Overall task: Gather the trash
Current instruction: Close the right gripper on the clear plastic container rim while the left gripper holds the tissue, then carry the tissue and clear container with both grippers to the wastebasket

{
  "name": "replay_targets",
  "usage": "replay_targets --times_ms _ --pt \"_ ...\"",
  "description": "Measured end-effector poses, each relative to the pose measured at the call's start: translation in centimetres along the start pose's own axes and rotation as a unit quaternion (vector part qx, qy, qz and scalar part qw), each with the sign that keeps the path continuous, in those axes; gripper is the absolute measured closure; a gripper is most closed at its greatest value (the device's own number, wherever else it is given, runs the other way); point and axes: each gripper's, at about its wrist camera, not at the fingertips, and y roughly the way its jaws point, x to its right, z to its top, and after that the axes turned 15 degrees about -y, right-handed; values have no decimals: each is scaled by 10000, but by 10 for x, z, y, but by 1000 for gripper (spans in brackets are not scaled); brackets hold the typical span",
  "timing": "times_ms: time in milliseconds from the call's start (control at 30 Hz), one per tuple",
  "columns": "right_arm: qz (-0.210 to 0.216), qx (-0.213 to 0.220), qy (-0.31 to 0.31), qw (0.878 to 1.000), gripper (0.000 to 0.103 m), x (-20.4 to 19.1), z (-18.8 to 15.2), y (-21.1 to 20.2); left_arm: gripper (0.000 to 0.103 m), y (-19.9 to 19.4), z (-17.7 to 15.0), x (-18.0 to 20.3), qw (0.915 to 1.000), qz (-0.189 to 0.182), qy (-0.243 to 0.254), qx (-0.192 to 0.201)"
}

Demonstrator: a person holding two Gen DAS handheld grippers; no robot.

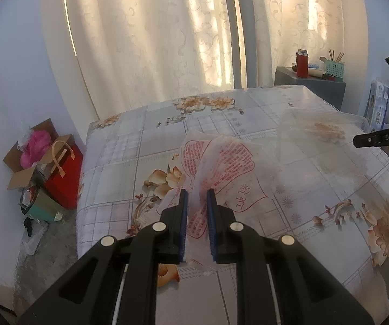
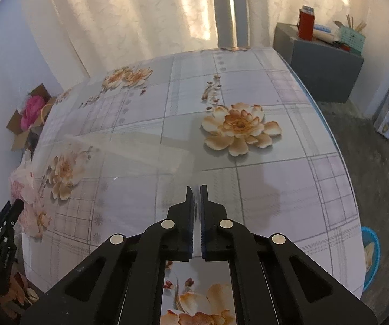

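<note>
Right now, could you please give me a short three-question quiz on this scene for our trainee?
1. True or false: the red-printed plastic bag sits between the left gripper's fingers.
2. What colour is the basin past the tablecloth's edge? A red, B blue, C green.
3. Fill in: the tablecloth is printed with orange ____.
Key: 1 true; 2 B; 3 flowers.

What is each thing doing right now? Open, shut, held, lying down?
Left gripper: partly closed around the printed bag.
Printed plastic bag: crumpled, between the left fingers.
Right gripper: shut on the clear bag's edge.
Clear plastic bag: spread out over the table.
Cardboard box: flaps open, on the floor.
Red gift bag: upright, handles up.
Curtains: drawn shut.
</note>
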Motion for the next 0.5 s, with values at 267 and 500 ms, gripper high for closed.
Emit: replay_targets --times_ms 267,500 --pt "73 144 224 9996 101 16 -8 -16 90 -7 0 2 10000 9 24 78" --pt "36 373 445 9983 101 38 -19 -45 90 -21 5 5 9997 -133 -4 186"
